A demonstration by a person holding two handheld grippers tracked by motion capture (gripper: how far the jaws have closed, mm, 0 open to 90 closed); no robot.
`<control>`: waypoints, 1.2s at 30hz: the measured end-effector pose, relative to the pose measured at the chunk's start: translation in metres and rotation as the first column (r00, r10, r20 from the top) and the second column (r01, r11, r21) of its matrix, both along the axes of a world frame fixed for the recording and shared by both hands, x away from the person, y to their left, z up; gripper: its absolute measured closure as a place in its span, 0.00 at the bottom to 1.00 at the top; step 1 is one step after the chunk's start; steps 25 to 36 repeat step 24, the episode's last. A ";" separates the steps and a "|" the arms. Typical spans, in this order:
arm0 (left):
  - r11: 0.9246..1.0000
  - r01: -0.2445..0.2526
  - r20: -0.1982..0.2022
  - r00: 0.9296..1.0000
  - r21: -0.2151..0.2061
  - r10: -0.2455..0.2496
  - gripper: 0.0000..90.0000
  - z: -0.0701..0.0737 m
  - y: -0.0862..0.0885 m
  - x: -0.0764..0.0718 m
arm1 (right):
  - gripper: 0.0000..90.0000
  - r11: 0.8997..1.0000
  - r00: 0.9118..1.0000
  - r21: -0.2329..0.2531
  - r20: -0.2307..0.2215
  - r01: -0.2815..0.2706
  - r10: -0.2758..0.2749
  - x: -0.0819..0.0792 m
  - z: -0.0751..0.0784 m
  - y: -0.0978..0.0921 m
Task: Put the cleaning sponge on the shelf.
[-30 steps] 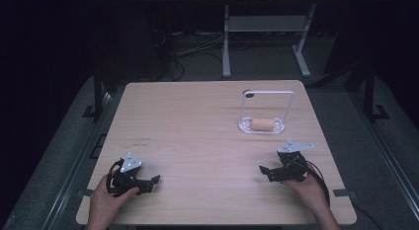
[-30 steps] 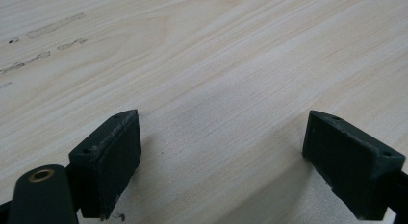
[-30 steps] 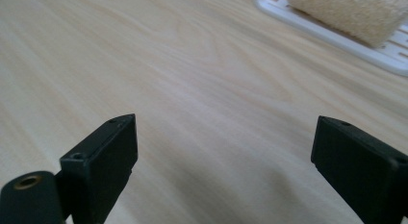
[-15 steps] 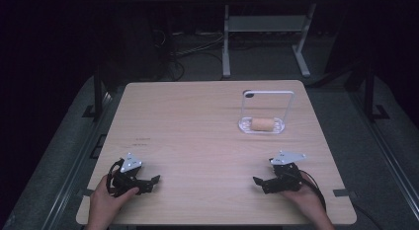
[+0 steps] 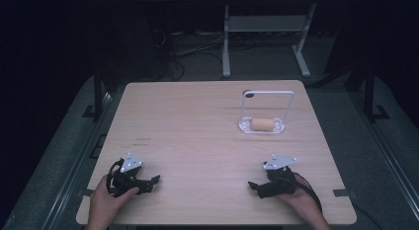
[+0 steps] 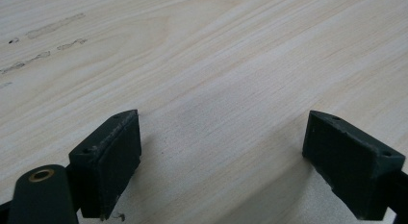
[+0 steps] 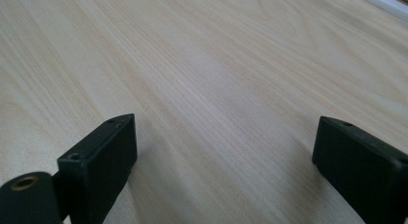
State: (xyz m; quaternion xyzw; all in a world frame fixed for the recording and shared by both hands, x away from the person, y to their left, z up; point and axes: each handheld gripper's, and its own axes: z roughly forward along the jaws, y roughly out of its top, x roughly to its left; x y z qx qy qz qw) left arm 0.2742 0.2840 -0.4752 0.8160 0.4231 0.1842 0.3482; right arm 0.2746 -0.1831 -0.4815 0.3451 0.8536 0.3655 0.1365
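Both grippers, left gripper (image 5: 148, 183) and right gripper (image 5: 258, 187), are rested on the near table (image 5: 197, 121) edge, jaws spread wide and empty. Nothing is yet grasped; the tan roll (image 5: 263, 124), seemingly lying in a white wire stand (image 5: 267, 94), is left well apart.

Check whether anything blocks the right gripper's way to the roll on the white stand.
Nothing visible does. Bare table lies between the right gripper and the roll on the white stand.
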 end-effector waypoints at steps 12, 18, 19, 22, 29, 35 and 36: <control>1.000 0.000 0.000 1.000 0.000 0.000 0.14 0.000 0.000 0.000 | 0.09 1.000 1.000 0.005 -0.009 -0.003 0.003 0.001 0.000 0.000; 1.000 0.000 0.000 1.000 0.000 0.000 0.14 0.000 0.000 0.000 | 0.09 1.000 1.000 0.005 -0.009 -0.003 0.003 0.001 0.000 0.000; 1.000 0.000 0.000 1.000 0.000 0.000 0.14 0.000 0.000 0.000 | 0.09 1.000 1.000 0.004 -0.009 -0.003 0.003 0.001 0.000 0.000; 1.000 0.000 0.000 1.000 0.000 0.000 0.14 0.000 0.000 0.000 | 0.09 1.000 1.000 0.005 -0.009 -0.003 0.003 0.001 0.000 0.000; 1.000 0.000 0.000 1.000 0.001 0.000 0.14 0.000 0.000 0.000 | 0.09 1.000 1.000 0.005 -0.010 -0.003 0.003 0.001 0.000 0.000; 1.000 0.000 0.000 1.000 0.001 0.000 0.14 0.000 0.000 0.000 | 0.09 1.000 1.000 0.005 -0.010 -0.003 0.003 0.001 0.000 0.000; 1.000 0.000 0.000 1.000 0.001 0.000 0.14 0.000 0.000 0.000 | 0.09 1.000 1.000 0.005 -0.010 -0.003 0.003 0.001 0.000 0.000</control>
